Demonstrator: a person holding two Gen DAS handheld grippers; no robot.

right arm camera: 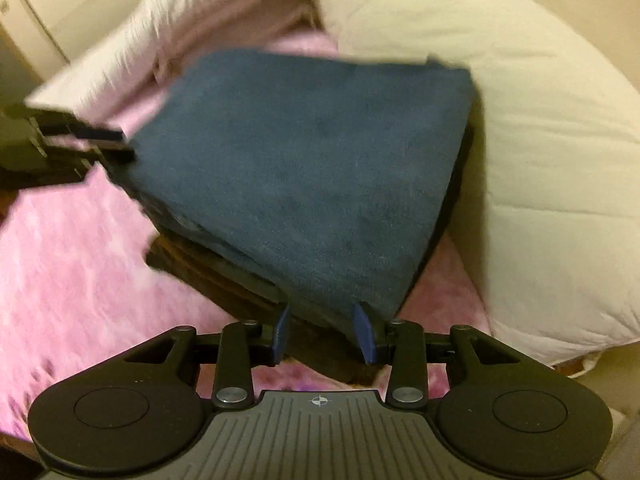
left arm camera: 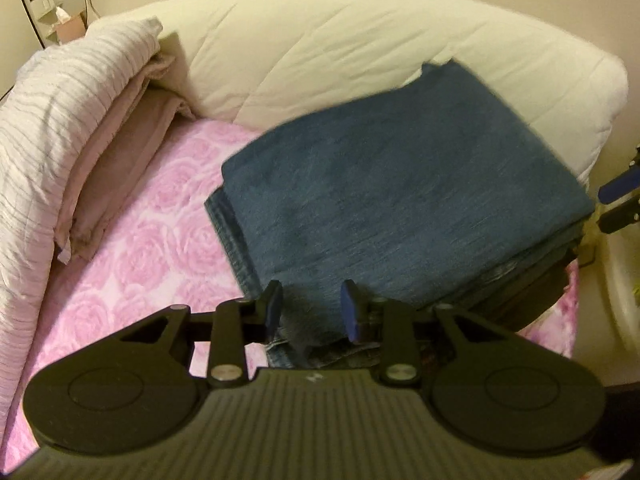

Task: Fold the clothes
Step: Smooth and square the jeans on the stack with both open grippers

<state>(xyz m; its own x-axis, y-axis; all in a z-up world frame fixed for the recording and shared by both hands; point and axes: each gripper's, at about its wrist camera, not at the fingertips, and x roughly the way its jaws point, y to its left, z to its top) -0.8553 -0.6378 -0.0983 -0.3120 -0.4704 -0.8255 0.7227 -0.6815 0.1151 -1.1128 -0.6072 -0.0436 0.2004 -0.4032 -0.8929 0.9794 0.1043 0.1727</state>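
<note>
Jeans [left arm camera: 400, 184]; folded flat, blue denim

jeans [left arm camera: 400, 200] folded, on dark stack [left arm camera: 536, 300] on bed [left arm camera: 152, 248] | duvet [left arm camera: 360, 52] far, behind jeans | folded bedding [left arm camera: 80, 128] left | left gripper [left arm camera: 310, 312] at jeans' near edge | right gripper [right arm camera: 324, 330] at right corner
</note>
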